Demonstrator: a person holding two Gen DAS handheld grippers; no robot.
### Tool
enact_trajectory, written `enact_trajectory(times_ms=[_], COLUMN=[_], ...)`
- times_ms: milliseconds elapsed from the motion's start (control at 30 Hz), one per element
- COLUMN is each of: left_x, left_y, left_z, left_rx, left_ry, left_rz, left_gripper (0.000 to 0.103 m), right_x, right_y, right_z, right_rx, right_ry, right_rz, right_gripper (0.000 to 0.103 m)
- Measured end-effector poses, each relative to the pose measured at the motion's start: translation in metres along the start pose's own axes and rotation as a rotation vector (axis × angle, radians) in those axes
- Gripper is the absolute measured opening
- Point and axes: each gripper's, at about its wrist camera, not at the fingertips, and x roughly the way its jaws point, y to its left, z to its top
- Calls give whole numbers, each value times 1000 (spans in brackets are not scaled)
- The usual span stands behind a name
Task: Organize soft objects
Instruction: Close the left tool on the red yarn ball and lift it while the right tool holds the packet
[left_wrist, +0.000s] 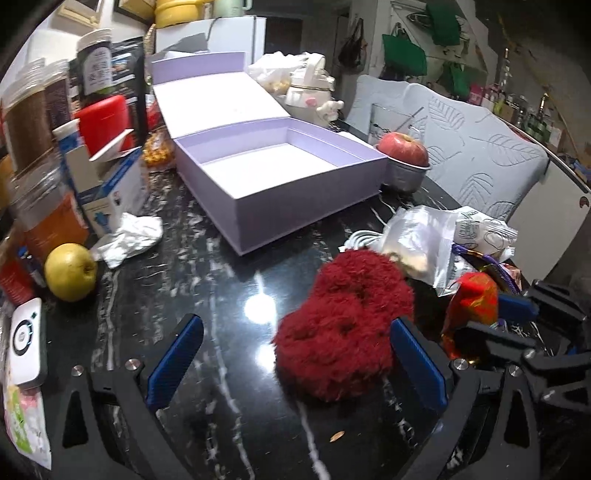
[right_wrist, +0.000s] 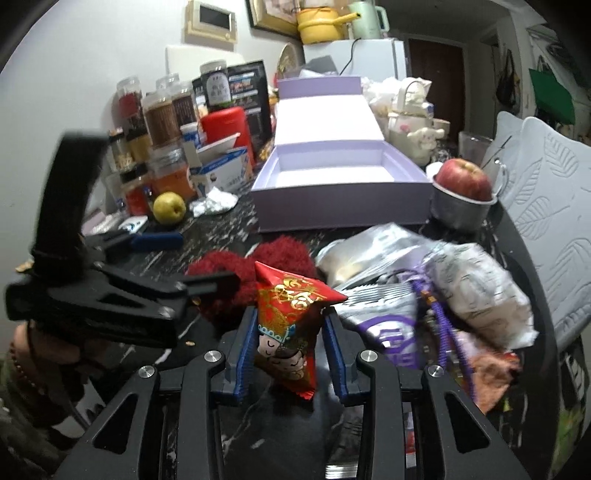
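Observation:
A fluffy dark red soft object (left_wrist: 343, 328) lies on the black marble table, against the right finger of my open left gripper (left_wrist: 295, 354); it also shows in the right wrist view (right_wrist: 251, 273). My right gripper (right_wrist: 290, 332) is shut on a red and gold soft packet (right_wrist: 291, 321) and holds it upright above the table. The packet also shows in the left wrist view (left_wrist: 472, 306). An open empty lavender box (left_wrist: 280, 173) stands beyond, also in the right wrist view (right_wrist: 340, 192).
A pile of plastic bags and a purple cord (right_wrist: 424, 280) lies to the right. A red apple in a metal cup (left_wrist: 404, 151), a yellow apple (left_wrist: 70, 271), crumpled tissue (left_wrist: 129, 236), jars and boxes (left_wrist: 44, 147) crowd the left side. A padded chair (left_wrist: 480, 147) stands at the right.

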Motion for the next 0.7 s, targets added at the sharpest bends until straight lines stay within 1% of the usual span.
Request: enact_trajectory(times_ms=[100,200,333,533,567,600,633,700], left_x=[7,11,17,36,39,42,44,47], left_y=[-6,-12,-21,-24,-23,-23,-23,-25], left_z=[2,4,7,9,9,9,9,8], left_rx=[7,9,30,12,5,0,-1,23], left_ry=[15,29,35,103,116,125,132,140], left_rz=[-24,-64,-81,-149,-152,-150,-141,-105], left_gripper=[103,103,103,103,101,95,94,86], right_x=[-6,-8,-11,-11,-11,-11,-11,-11], right_y=[-6,-12,-20,-25,-25,-25,-25,-24], right_z=[1,0,0,0,-1,-1,0,0], right_rx=[19,29,48,65,66,67,66,66], right_ry=[-11,-14,-16,-15,-16,-16,-16,-14], right_rz=[-13,-28,-37,-25,-24,-23,-22,-21], right_gripper=[34,34,34,34,34,34,34,34])
